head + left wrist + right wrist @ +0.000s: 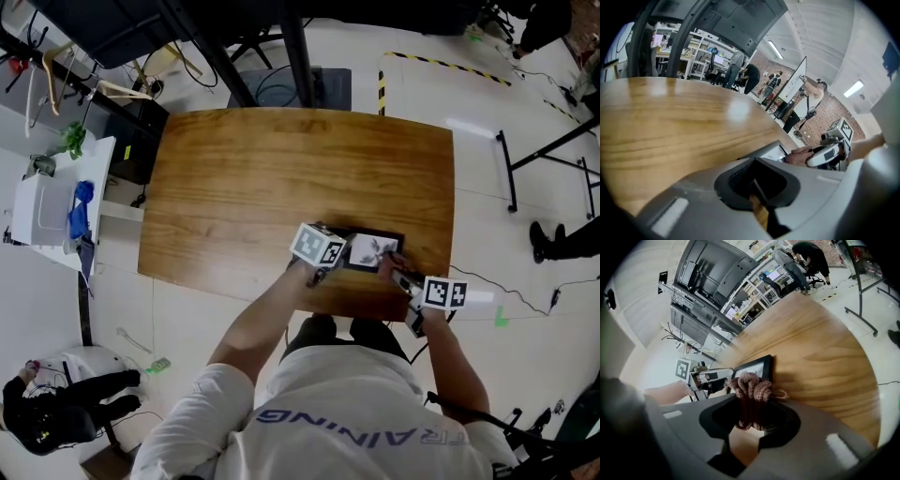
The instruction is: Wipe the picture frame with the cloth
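A black picture frame (373, 249) lies flat near the front edge of the wooden table (281, 178). My left gripper (334, 259) is at the frame's left edge, and in the left gripper view (757, 193) its jaws stand shut on that thin dark edge (774, 151). A brownish-pink knitted cloth (750, 389) is bunched in my right gripper (747, 422), which is shut on it. The cloth (385, 263) rests on the frame's front right part (758, 366). Across the frame, the left gripper view shows the right gripper (828, 154) and the cloth (801, 153).
The table's front edge (375, 314) runs just below both grippers. A white side table (52, 211) with blue items stands at the left. Black stand legs (553, 159) are on the floor at the right. People stand in the background.
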`<state>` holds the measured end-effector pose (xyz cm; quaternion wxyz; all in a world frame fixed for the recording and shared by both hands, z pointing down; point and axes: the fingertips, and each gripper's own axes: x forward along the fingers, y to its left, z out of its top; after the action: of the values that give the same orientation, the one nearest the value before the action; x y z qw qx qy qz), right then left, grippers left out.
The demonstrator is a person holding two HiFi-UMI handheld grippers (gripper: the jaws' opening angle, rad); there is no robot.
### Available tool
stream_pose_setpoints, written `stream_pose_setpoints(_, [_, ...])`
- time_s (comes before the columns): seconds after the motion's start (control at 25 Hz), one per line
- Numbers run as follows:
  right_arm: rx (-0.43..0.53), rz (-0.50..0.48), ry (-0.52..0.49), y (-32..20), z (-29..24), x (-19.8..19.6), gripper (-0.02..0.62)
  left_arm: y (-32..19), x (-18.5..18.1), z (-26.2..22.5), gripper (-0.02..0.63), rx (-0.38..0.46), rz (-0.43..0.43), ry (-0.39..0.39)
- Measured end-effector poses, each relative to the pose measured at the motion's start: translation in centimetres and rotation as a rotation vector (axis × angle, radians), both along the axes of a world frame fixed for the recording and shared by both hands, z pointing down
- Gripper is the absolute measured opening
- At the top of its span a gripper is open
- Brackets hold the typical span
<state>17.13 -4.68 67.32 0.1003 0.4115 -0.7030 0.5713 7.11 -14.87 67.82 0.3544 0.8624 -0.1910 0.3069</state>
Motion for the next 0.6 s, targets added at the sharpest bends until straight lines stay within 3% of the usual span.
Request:
stream_pose_setpoints(0.16, [0.013, 0.053, 0.035, 0.9, 0.1, 3.1, 0.117, 0.0, -0.1, 0.1, 0.006, -0.002, -0.014, 0.006])
stream_pose_setpoints(0.36, [0.019, 0.067, 0.026, 0.8, 0.4, 3.3, 0.117, -0.3, -0.1, 0.3, 0.006, 0.006, -0.034, 0.001])
stream_pose_setpoints(0.48, [0.11, 0.088, -0.011, -0.1, -1.5, 3.3, 0.116, 0.0, -0.3, -0.3, 0.008, 0.074, -0.042, -0.033])
stream_pose_setpoints(0.6, [0.274, 0.145, 0.008, -1.5, -5.2, 4.9, 0.115, 0.7, -0.8, -3.5, 0.007, 0.157, -0.108, 0.042])
